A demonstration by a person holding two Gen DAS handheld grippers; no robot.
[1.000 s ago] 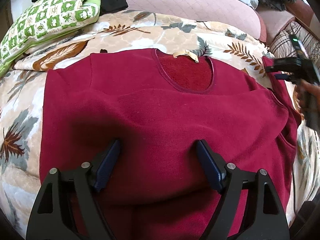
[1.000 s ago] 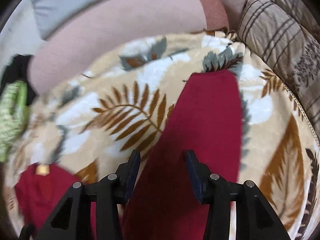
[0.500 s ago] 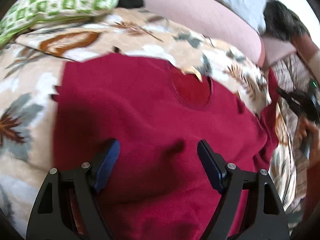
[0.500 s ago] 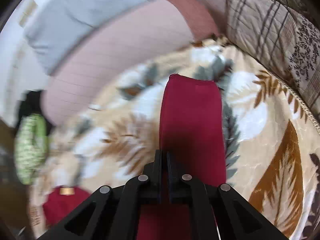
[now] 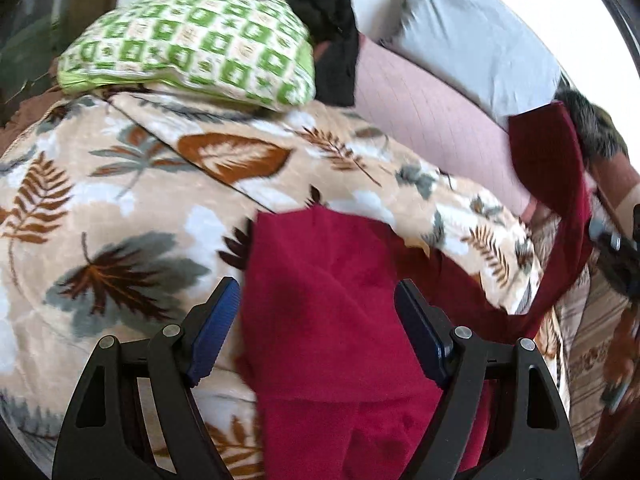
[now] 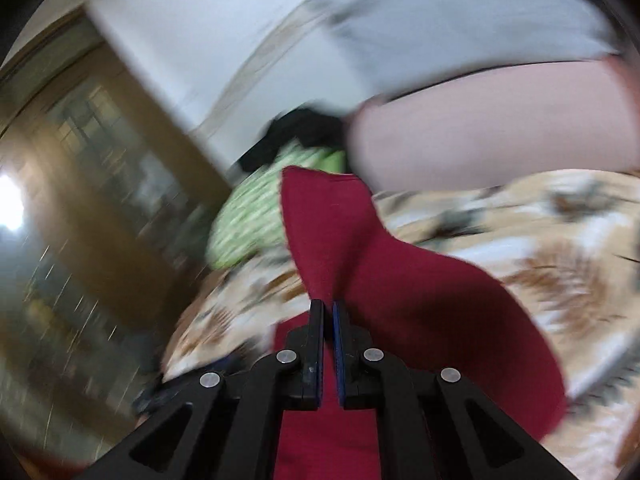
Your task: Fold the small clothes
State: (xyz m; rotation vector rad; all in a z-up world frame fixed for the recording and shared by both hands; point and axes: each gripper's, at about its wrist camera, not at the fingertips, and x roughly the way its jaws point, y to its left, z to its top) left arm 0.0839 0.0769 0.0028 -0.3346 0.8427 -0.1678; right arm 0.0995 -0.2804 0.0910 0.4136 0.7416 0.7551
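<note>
Right wrist: right hand-held gripper (image 6: pixel 327 344) clamps red sweater (image 6: pixel 384 280) sleeve, cuff raised away.

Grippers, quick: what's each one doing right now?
Left gripper: open, jaws wide over the red top, gripping nothing.
Right gripper: shut on the sleeve, lifted off the blanket.
</note>
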